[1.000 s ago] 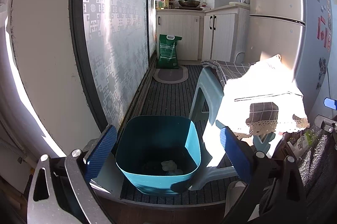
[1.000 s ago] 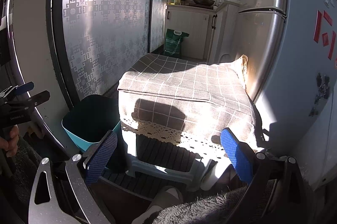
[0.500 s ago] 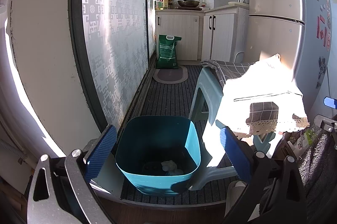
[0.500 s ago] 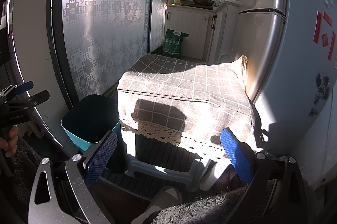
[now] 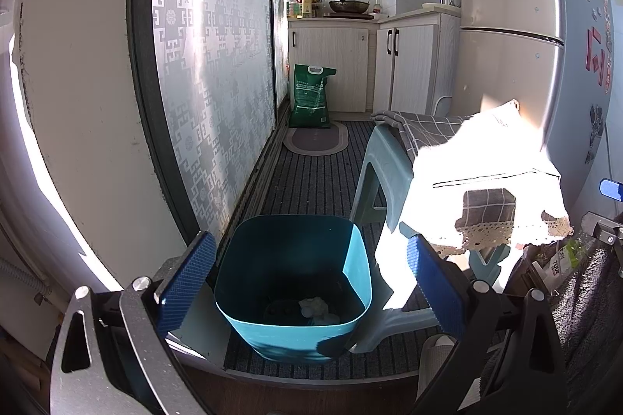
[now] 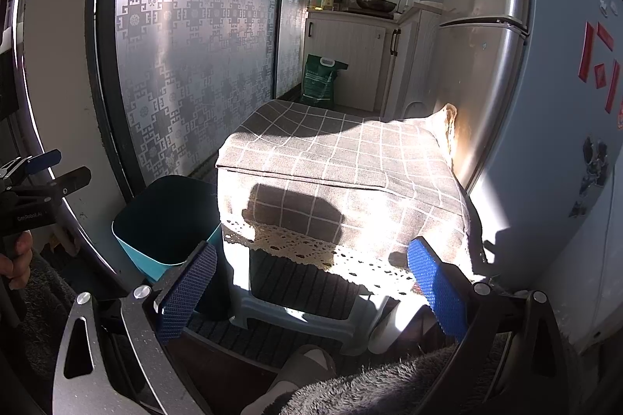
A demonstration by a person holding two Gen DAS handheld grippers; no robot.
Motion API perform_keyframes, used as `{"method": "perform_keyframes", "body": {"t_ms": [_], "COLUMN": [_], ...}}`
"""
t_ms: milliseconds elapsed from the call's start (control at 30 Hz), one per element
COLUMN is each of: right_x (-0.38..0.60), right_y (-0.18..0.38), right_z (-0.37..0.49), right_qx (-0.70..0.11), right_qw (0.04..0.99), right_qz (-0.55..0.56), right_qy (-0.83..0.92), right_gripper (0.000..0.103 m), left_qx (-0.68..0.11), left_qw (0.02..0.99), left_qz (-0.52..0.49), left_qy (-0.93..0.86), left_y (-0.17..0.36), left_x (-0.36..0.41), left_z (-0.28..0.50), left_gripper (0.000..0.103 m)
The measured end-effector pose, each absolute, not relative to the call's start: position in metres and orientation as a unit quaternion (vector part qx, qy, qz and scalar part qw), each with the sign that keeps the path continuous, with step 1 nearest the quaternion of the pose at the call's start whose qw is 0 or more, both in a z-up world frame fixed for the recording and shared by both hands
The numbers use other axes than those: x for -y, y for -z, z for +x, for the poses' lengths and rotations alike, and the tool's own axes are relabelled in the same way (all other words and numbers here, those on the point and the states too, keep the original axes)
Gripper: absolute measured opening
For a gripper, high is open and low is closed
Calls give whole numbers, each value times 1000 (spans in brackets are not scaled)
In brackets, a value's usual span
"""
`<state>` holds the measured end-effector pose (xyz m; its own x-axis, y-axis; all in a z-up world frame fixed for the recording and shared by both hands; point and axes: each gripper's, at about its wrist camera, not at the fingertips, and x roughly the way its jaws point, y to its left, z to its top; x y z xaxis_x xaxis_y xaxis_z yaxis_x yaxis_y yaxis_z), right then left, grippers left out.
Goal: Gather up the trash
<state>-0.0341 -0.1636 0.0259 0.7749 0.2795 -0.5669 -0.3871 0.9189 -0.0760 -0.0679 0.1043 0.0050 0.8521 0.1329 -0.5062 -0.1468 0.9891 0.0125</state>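
A teal trash bin [image 5: 296, 333] stands on the striped floor mat, right in front of my left gripper [image 5: 311, 282]. Crumpled white paper [image 5: 313, 306] lies at the bin's bottom. The left gripper is open, and its blue pads frame the bin with nothing between them. In the right wrist view the same bin [image 6: 163, 251] sits to the left of a stool. My right gripper [image 6: 311, 288] is open and empty, facing the stool's front edge. The left gripper's body [image 6: 39, 189] shows at the far left of that view, held by a hand.
A plastic stool [image 6: 307, 321] draped in a grey checked cloth [image 6: 335, 161] stands between bin and fridge [image 6: 545, 103]. A patterned sliding door [image 5: 210, 83] lines the left. Behind are a green bag [image 5: 311, 95], an oval rug [image 5: 315, 140] and kitchen cabinets [image 5: 350, 64]. Slippers [image 6: 307, 368] and fleece [image 6: 370, 387] fill the foreground.
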Motion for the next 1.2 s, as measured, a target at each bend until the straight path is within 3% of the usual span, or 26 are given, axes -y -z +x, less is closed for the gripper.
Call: {"method": "perform_keyframes", "body": {"t_ms": [1200], "right_x": [167], "right_y": [-26], "right_z": [-34], "right_qx": [-283], "right_qw": [938], "right_qz": [-96], "right_qy": [-175], "right_gripper": [100], "left_qx": [-267], "left_qw": [962], "left_qz": [-13], "left_qy": [-65], "left_y": [-5], "left_x": [-106], "left_z": [-68], "left_gripper": [100]}}
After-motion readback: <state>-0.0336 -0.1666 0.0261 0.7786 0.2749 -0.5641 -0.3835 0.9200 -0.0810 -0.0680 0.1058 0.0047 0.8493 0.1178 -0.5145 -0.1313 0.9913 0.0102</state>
